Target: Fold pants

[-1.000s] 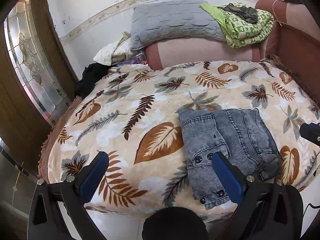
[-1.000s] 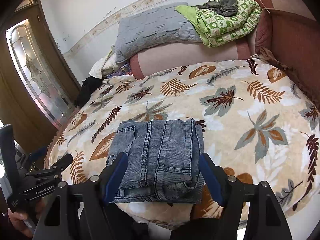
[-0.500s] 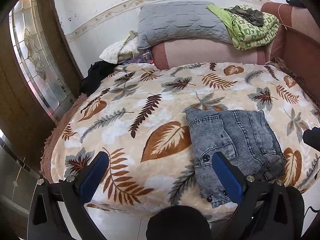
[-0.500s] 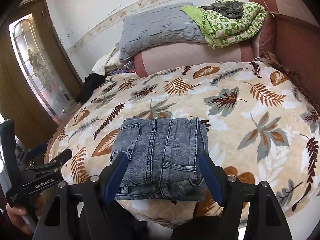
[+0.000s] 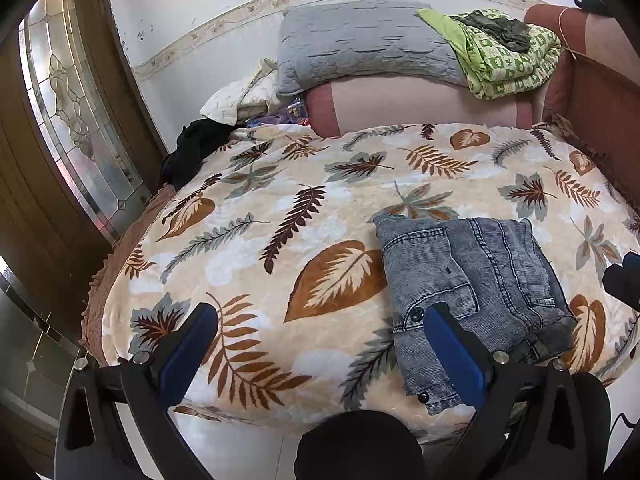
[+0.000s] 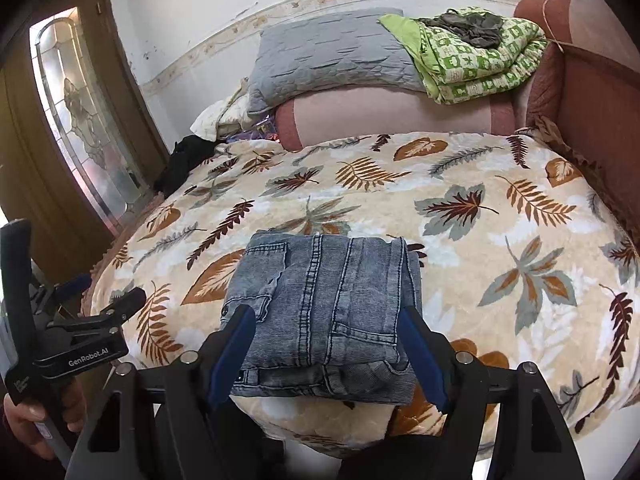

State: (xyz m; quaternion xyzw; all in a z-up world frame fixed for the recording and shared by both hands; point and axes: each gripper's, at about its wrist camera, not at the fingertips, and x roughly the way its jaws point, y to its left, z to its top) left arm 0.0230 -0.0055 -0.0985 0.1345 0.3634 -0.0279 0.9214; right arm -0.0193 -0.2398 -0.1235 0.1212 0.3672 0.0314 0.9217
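The grey-blue jeans (image 5: 472, 280) lie folded into a compact rectangle on the leaf-print blanket (image 5: 280, 216), close to the bed's near edge. My left gripper (image 5: 320, 344) hangs open over that edge, left of the jeans, with only blanket between its blue pads (image 5: 188, 344). From the right wrist, the jeans (image 6: 328, 300) sit straight ahead. My right gripper (image 6: 328, 352) is open, its fingers standing wide on either side of the fold's near end without pressing on it. A hand (image 6: 24, 420) holds the left gripper (image 6: 80, 332) at the far left.
Against the back wall lie a grey pillow (image 5: 360, 48), a pink bolster (image 5: 420, 104) and a green patterned quilt (image 5: 508, 60). A red-brown headboard (image 6: 592, 92) bounds the right side. A wooden door with glass (image 5: 72, 120) stands left. Dark clothing (image 5: 192, 148) lies at the bed's far left corner.
Both views drift slightly and the right view rolls a little. The jeans lie as before, and both grippers stay open.
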